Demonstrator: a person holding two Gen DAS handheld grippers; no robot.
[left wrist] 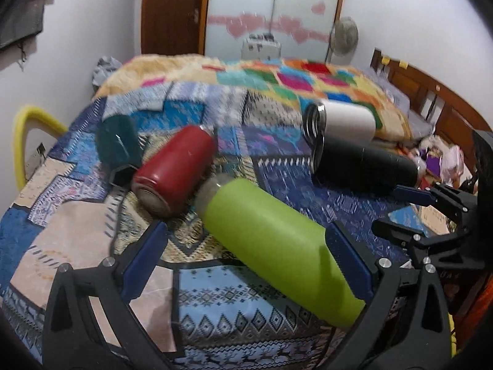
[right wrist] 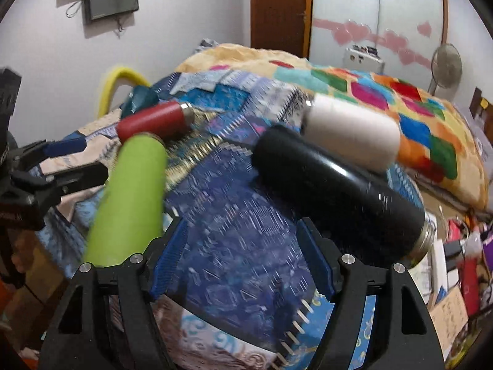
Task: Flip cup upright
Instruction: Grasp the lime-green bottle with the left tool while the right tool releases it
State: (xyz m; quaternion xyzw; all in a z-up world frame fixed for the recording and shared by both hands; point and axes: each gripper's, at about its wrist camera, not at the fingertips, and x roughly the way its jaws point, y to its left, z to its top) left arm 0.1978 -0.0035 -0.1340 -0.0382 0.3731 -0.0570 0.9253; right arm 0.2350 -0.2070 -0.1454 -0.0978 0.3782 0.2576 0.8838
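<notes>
My left claw (left wrist: 246, 259) gapes wide around the green cup (left wrist: 274, 243), its base against my right-hand finger. My right claw (right wrist: 243, 262) hangs open and empty, bare bedspread (right wrist: 234, 215) ahead, black cup (right wrist: 339, 185) just beside.

Patterned bedspread (left wrist: 215, 302), colourful blanket (left wrist: 308, 77), pedestal fan (left wrist: 345, 35), wooden door (right wrist: 279, 9).
</notes>
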